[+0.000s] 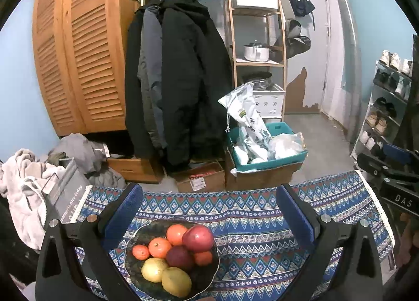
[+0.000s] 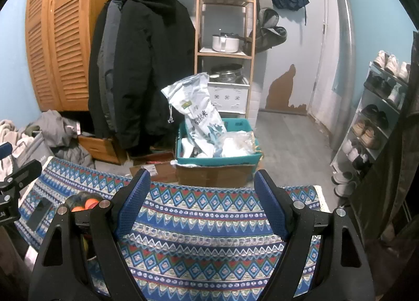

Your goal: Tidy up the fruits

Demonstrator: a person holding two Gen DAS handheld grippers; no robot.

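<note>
A dark plate (image 1: 133,272) on the patterned tablecloth (image 1: 262,222) holds several fruits: a big red apple (image 1: 198,238), a smaller dark red apple (image 1: 179,257), oranges (image 1: 160,247) and two yellow pears (image 1: 176,282). My left gripper (image 1: 209,196) is open and empty, raised above the plate's far side. My right gripper (image 2: 201,183) is open and empty over bare cloth (image 2: 204,222). In the right wrist view the plate's edge (image 2: 78,196) and an orange (image 2: 91,203) peek out behind the left finger; the rest is hidden.
The right gripper's body (image 1: 392,183) shows at the right edge of the left view. Beyond the table's far edge stand cardboard boxes (image 1: 262,178), a teal bin (image 1: 269,164) with bags, hanging coats (image 1: 178,78), a shelf and a shoe rack (image 1: 387,107). A dark flat object (image 2: 39,213) lies on the cloth's left.
</note>
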